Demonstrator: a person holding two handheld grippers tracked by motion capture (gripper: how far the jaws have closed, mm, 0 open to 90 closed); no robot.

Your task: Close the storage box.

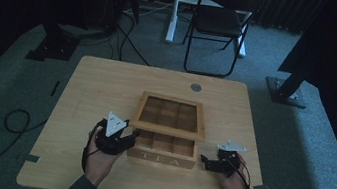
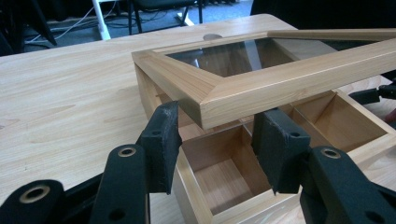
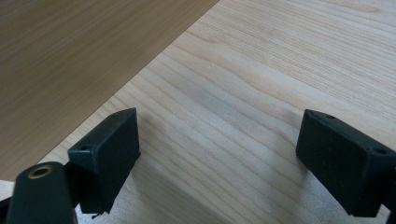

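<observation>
A light wooden table (image 1: pixel 107 85) carries everything here. Near its front edge, between the person's two hands, stands a wooden tea box (image 1: pixel 163 152) marked TEA on its front wall, with its inside split into square compartments. Its glass-paned lid (image 1: pixel 169 115) is raised, hinged back and tilted above the open compartments.

The left gripper (image 1: pixel 134 135) sits at the box's left front corner. In the left gripper view its jaws stand parted on either side of the lid's near corner (image 2: pixel 205 100), and the pads (image 2: pixel 161 140) seem to be just clear of the wood, though the angle makes contact hard to rule out; nothing is clamped between them.

The right gripper (image 1: pixel 204 159) rests just beside the box's right end, low over the table. Its jaws are spread wide and empty, with only bare tabletop (image 3: pixel 243 107) between them.
</observation>
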